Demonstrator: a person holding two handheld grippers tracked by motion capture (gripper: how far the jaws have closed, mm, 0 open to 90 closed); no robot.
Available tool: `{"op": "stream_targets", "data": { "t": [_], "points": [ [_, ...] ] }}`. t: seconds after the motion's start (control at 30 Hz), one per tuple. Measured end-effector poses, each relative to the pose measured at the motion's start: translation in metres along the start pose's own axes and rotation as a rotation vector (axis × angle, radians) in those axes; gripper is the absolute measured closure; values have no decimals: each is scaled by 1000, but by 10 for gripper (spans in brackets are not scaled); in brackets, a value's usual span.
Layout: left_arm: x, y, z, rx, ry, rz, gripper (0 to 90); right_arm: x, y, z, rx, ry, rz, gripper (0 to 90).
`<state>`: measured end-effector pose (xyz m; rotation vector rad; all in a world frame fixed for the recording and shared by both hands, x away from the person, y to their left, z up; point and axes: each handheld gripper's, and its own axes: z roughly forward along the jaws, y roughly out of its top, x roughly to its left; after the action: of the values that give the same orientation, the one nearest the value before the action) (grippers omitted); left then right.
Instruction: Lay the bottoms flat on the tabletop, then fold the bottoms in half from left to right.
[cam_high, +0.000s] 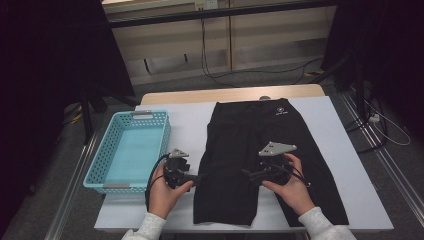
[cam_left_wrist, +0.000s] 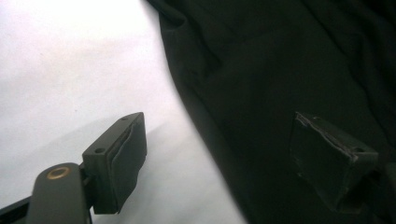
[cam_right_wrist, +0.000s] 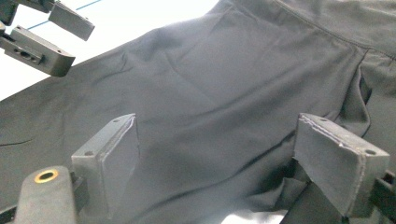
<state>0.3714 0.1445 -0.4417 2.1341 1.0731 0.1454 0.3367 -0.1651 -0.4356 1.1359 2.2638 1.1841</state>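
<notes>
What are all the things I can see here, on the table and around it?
shorts: one pair, black, spread flat on the sheet with the waistband at the far end and a small white logo there.
basket: one, light blue, perforated plastic, nothing in it, at the left of the table.
sheet: one, white, covering most of the tabletop.
table: one, light wood, its far edge showing beyond the sheet.
cables: a few, dark, on the grey floor behind the table.
left gripper: one, black, jaws open at the left edge of the shorts.
right gripper: one, black with a grey plate on top, jaws open over the shorts.
hands: two, in white sleeves, each holding a gripper.
</notes>
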Motion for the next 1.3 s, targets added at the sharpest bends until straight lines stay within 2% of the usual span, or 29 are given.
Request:
{"op": "stream_targets", "data": {
  "t": [0.23,0.4,0.57,0.6,0.77,0.87,1.0,1.1,1.17,1.23,1.3],
  "points": [
    [-2,-1,3,5,15,16,184,-2,-1,-1,-1,-9,6,140],
    [-2,-3,3,15,20,7,182,-2,-1,0,0,-13,3,140],
    [0,-4,4,20,32,2,177,-1,-1,3,10,3,8,140],
    [0,-3,3,24,23,0,175,-1,-1,4,14,-2,-1,140],
    [-3,-4,4,26,28,13,173,0,-2,1,4,-1,3,141],
    [-2,-5,5,21,56,24,171,0,-1,0,-6,-4,-1,141],
    [-2,-6,5,23,72,41,179,-2,0,1,-4,1,6,142],
    [-6,-6,4,23,54,23,231,-3,0,2,-5,-1,7,145],
    [-9,-6,4,25,17,1,279,-2,1,2,-4,10,3,171],
    [-12,-6,5,25,23,2,322,-1,1,2,-5,13,-2,173],
    [-14,-6,4,35,3,-11,394,1,1,3,0,22,-5,173]
  ]
}}
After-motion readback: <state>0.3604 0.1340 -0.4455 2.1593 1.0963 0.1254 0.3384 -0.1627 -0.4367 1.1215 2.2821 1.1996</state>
